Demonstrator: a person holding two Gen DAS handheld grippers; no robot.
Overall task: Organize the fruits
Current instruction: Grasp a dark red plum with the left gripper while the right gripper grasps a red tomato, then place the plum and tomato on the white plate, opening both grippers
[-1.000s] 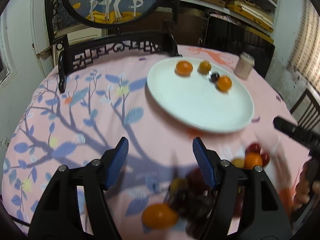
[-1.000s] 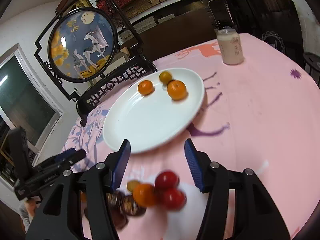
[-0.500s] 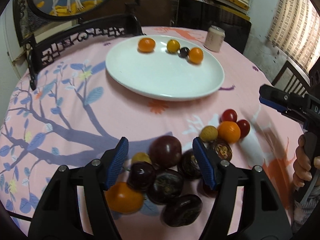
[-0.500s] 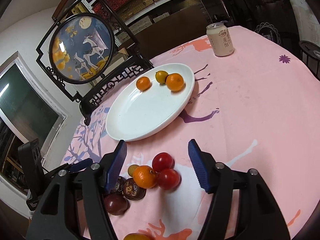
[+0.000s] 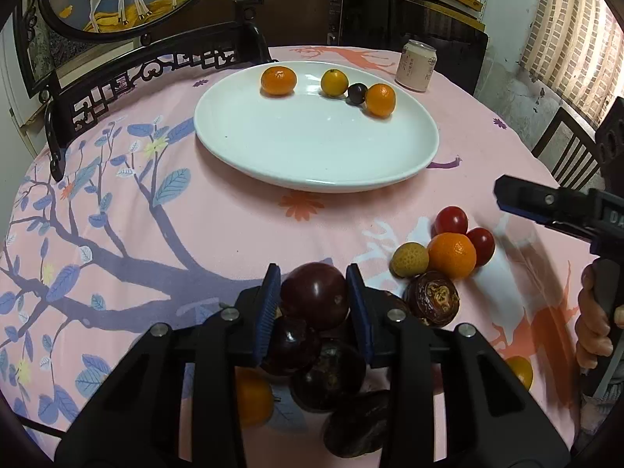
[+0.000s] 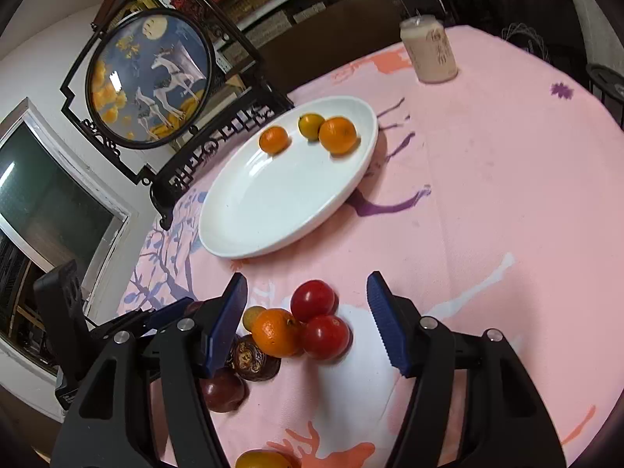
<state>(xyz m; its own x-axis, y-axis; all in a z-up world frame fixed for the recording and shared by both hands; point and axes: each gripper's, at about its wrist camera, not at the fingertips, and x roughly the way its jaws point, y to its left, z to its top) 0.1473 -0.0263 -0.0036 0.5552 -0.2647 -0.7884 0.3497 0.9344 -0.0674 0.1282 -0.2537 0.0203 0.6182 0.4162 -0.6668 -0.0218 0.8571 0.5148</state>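
Note:
My left gripper (image 5: 314, 296) is shut on a dark purple passion fruit (image 5: 315, 295) at the top of a pile of dark fruits (image 5: 327, 374) near the table's front. A white plate (image 5: 312, 156) behind holds two oranges, a yellow kumquat and a small dark fruit (image 5: 357, 93). My right gripper (image 6: 308, 308) is open over a cluster of two red tomatoes (image 6: 312, 299), an orange (image 6: 276, 331) and a lychee (image 6: 252, 315). In the left wrist view the right gripper (image 5: 546, 206) shows at the right edge.
A pale drink can (image 5: 418, 64) stands behind the plate, also in the right wrist view (image 6: 431, 52). A dark carved stand with a round deer painting (image 6: 150, 78) is at the table's far left. A halved brown fruit (image 5: 432, 297) lies beside the pile.
My left gripper has closed from open onto the top passion fruit. My right gripper has lowered a little toward the tomato and orange cluster, still open.

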